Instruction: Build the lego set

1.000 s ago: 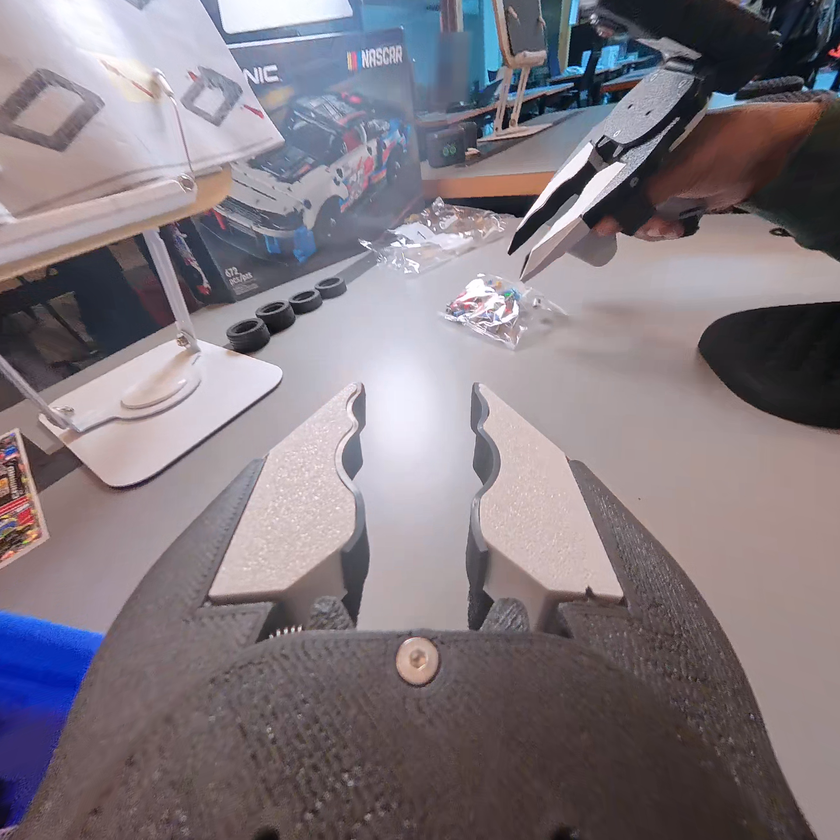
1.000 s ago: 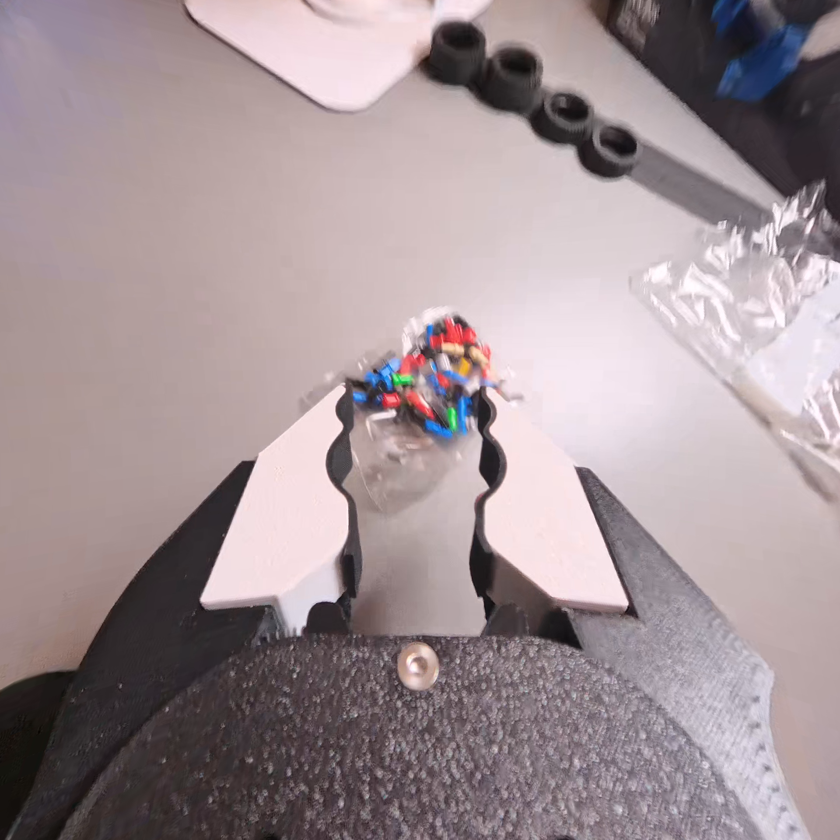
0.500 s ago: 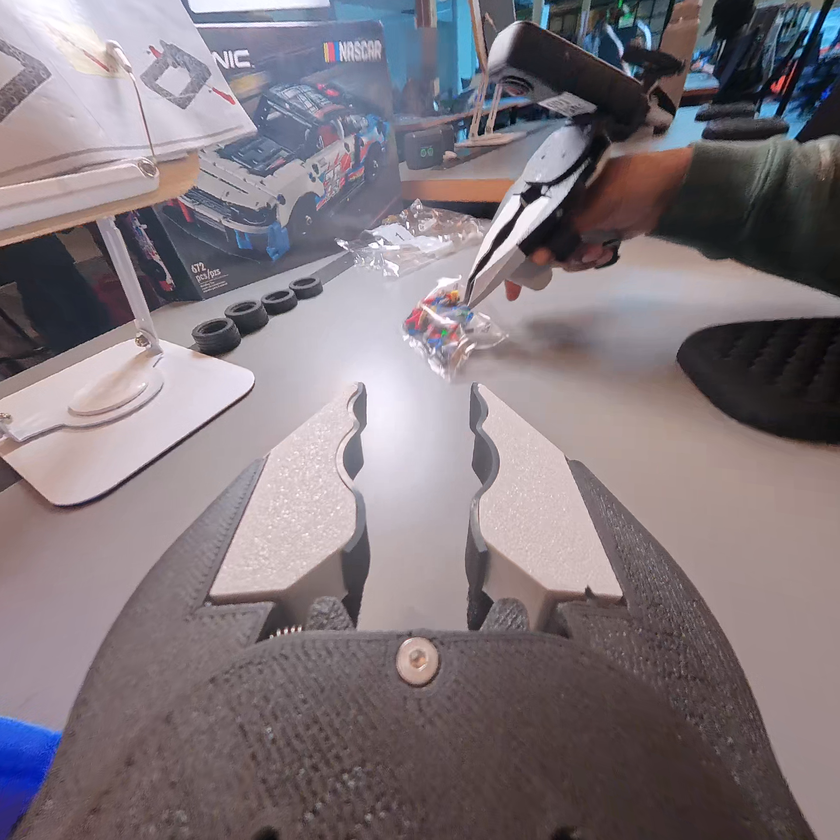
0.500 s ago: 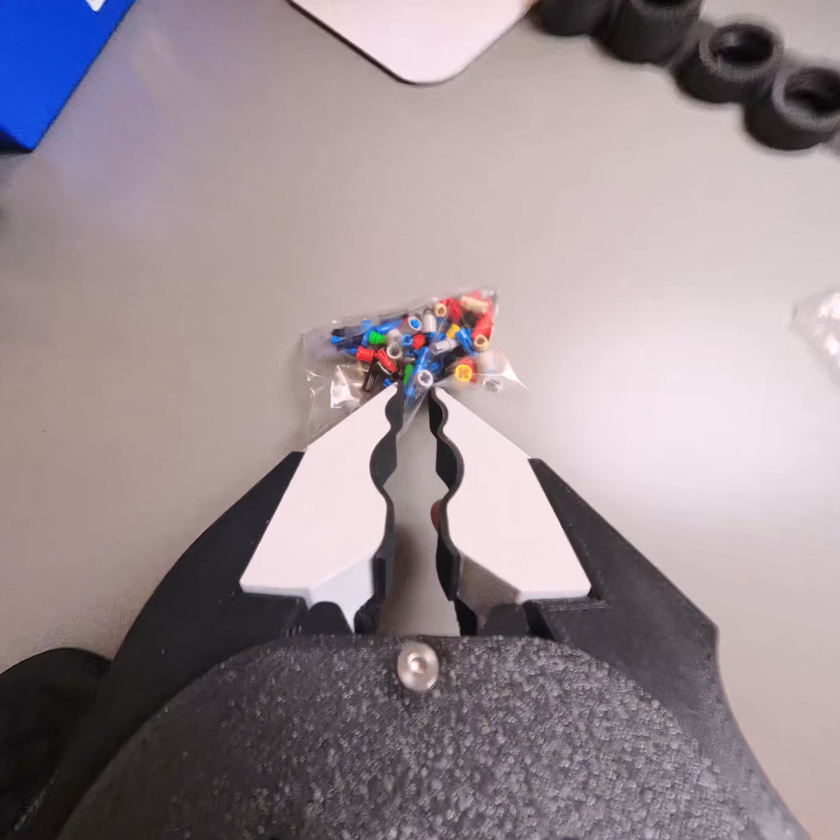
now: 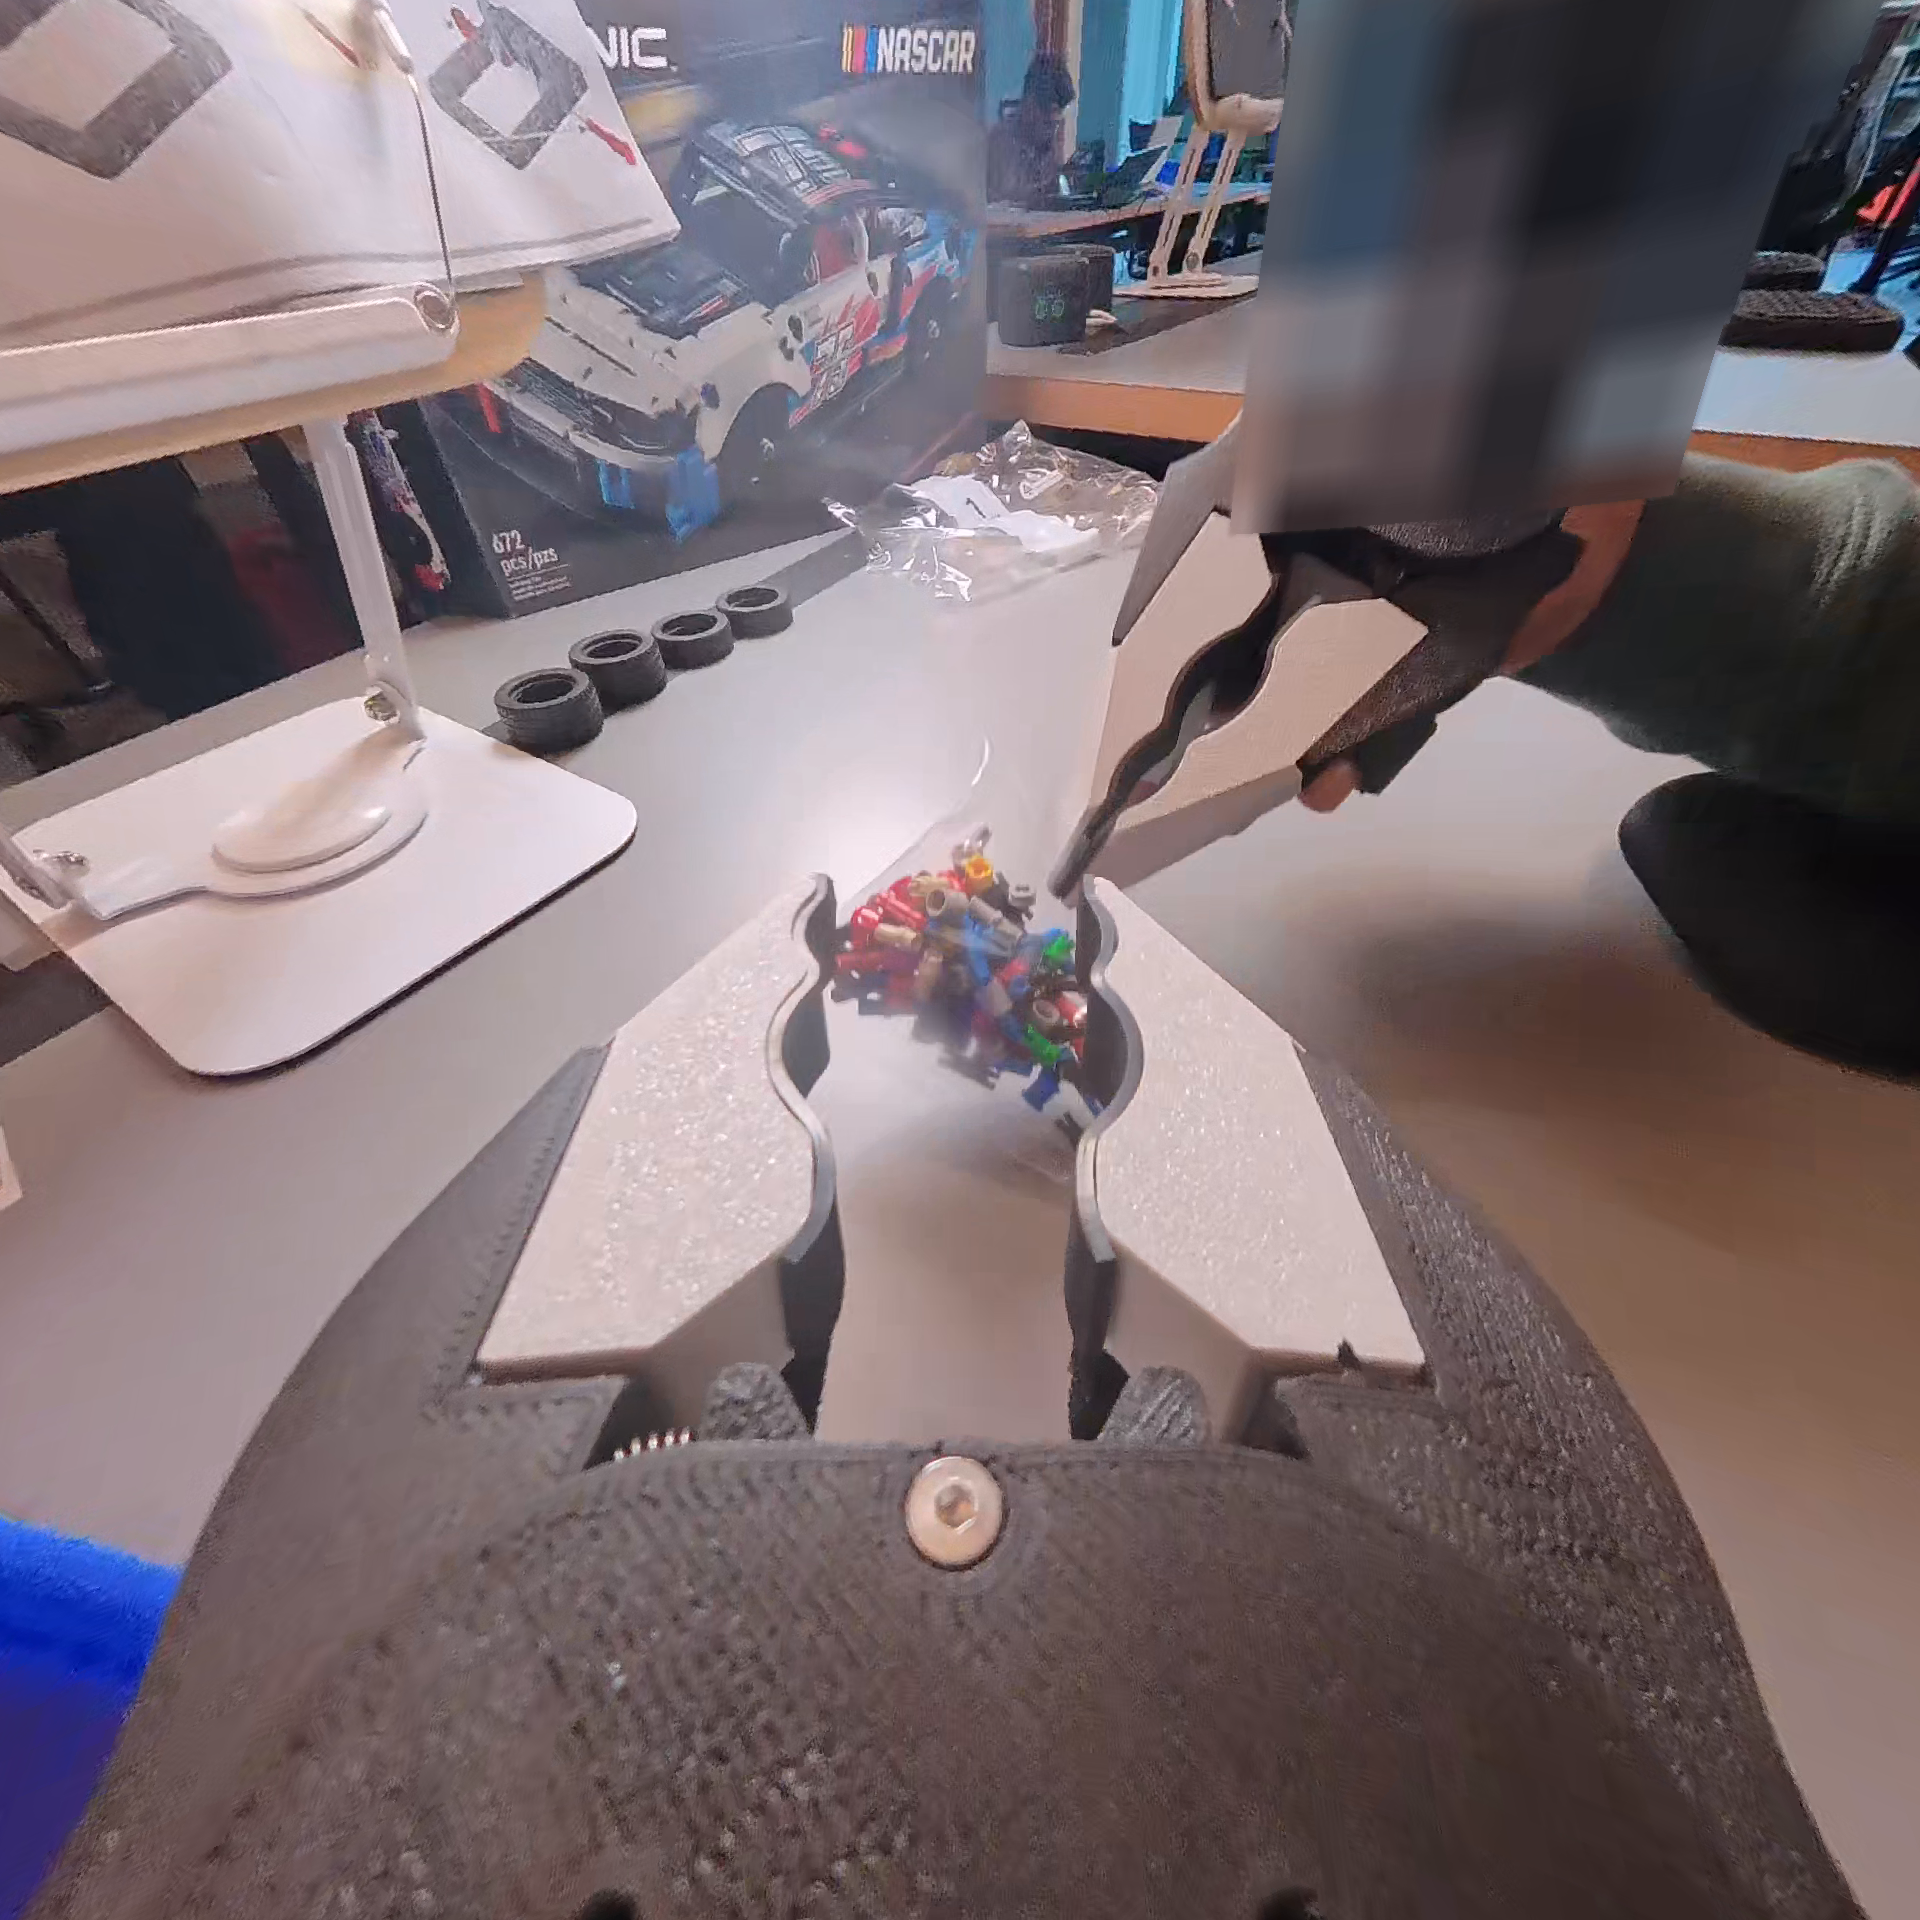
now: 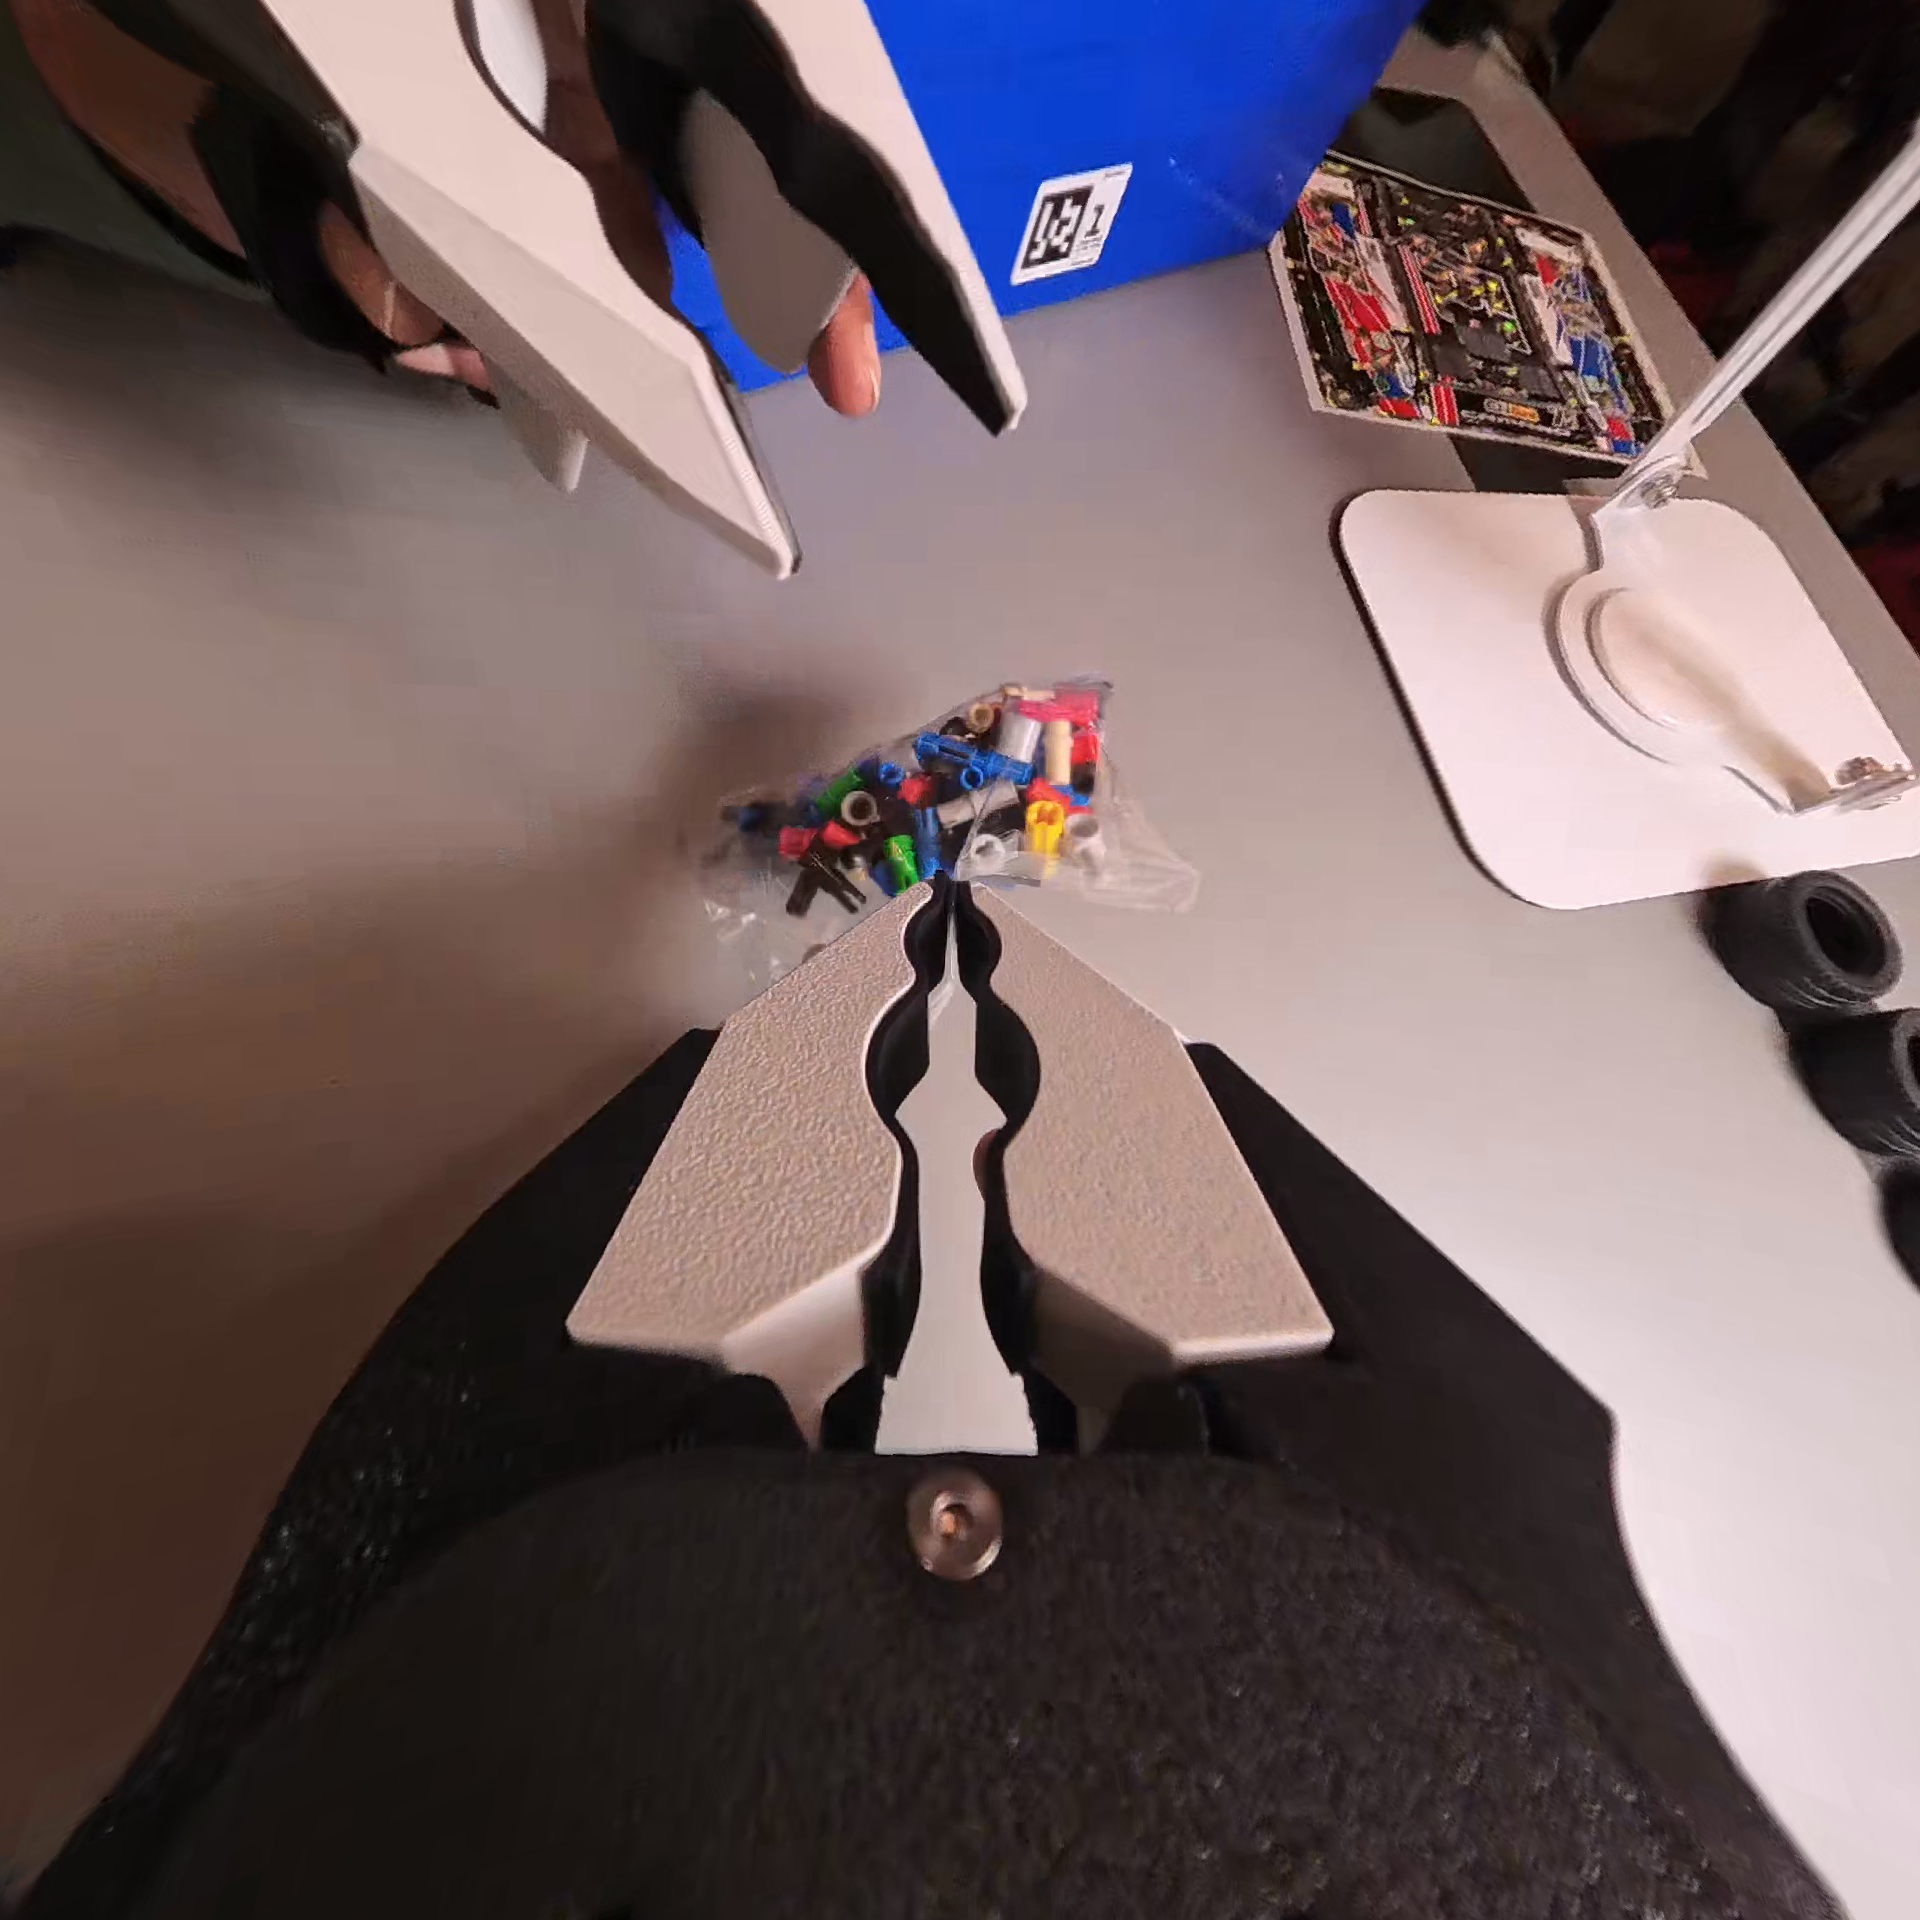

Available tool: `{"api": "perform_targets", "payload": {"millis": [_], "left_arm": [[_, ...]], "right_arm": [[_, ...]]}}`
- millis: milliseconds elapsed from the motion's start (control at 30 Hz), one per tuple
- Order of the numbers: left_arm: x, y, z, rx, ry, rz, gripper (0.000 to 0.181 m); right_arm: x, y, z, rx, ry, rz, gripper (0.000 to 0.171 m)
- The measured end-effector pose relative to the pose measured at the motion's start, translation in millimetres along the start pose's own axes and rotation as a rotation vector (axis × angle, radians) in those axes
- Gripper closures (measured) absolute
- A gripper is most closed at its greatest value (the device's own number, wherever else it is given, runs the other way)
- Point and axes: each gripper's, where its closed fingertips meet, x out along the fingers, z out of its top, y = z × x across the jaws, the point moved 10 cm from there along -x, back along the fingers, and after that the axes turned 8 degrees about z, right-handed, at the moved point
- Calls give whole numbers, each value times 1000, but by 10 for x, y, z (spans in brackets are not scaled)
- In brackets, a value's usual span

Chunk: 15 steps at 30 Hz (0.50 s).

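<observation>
You find printed logos and a piece count on the dark cardboard race-car box (image 5: 727, 312). Just right of it, a crumpled clear plastic bag (image 5: 997, 520) carries a white numbered tag (image 5: 971, 506).

Bright, even indoor light, wide-angle bending at the edges.
Soft shadows on the grey table (image 5: 1558, 1195); upper left of right wrist view is motion-blurred.

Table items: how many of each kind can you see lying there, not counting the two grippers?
Black tyres: 4
Clear bag of small coloured parts: 1
Empty-looking clear bag: 1
White stand: 1
Sticker sheet: 1
Set box with a car picture: 1
Blue box: 1
Total: 10
</observation>
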Motion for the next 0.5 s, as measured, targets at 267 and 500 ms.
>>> {"api": "perform_targets", "payload": {"millis": [267, 500], "left_arm": [[50, -206, -6, 28, 28, 2, 127], [52, -248, -66, -150, 82, -412, 106]], "right_arm": [[-62, 132, 0, 11, -72, 182, 171], [-223, 484, 260, -218, 52, 319, 171]]}}
